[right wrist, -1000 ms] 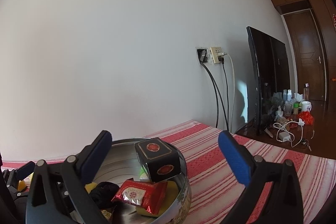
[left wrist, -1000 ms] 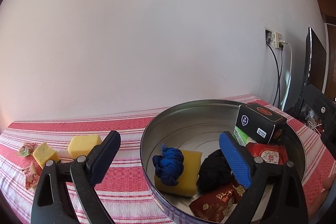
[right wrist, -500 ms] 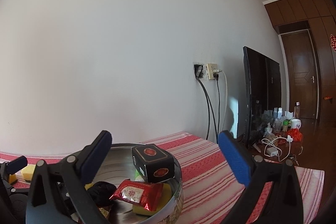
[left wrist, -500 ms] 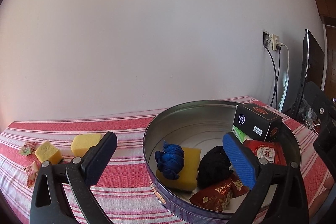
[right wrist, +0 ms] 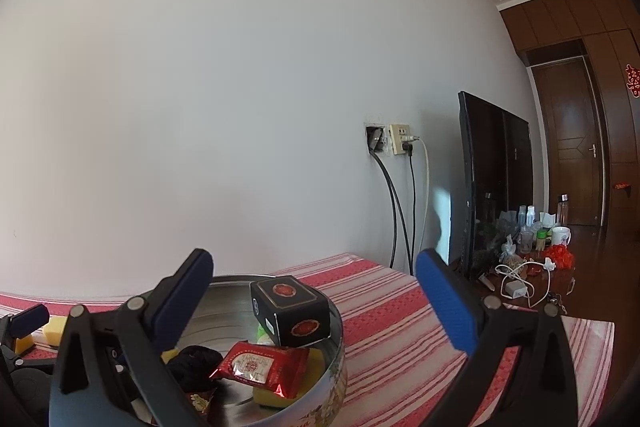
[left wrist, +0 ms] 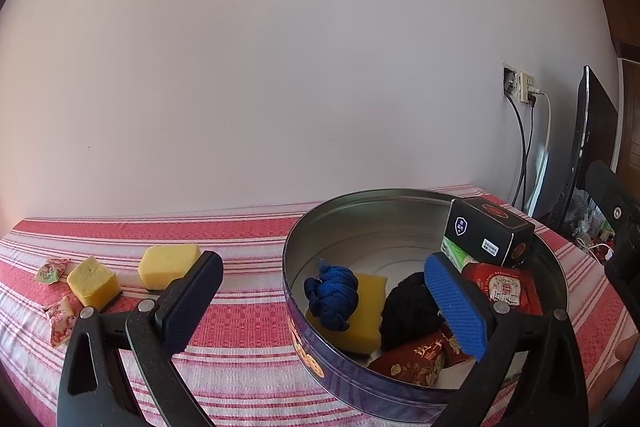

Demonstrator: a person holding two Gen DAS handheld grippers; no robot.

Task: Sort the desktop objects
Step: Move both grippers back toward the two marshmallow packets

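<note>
A round metal tin (left wrist: 362,209) stands on the red striped cloth and holds a blue rope bundle (left wrist: 331,295), a yellow sponge (left wrist: 366,323), a black bundle (left wrist: 408,311), red snack packets (left wrist: 498,287) and a black box (left wrist: 486,235). Two yellow sponges (left wrist: 168,265) (left wrist: 93,282) and small candy packets (left wrist: 60,319) lie left of the tin. My left gripper (left wrist: 322,301) is open and empty, above the tin's near rim. My right gripper (right wrist: 316,303) is open and empty above the tin (right wrist: 338,359), with the black box (right wrist: 292,309) between its fingers in view.
A white wall runs behind the table. A wall socket with cables (right wrist: 394,147) and a dark TV screen (right wrist: 496,187) stand to the right. A side table holds bottles, a mug and a charger (right wrist: 536,239). A wooden door (right wrist: 576,143) is at far right.
Both grippers have drawn back and tilted upward, so the tin and table sit lower in both views. Both stay open and empty. The objects have not moved.
</note>
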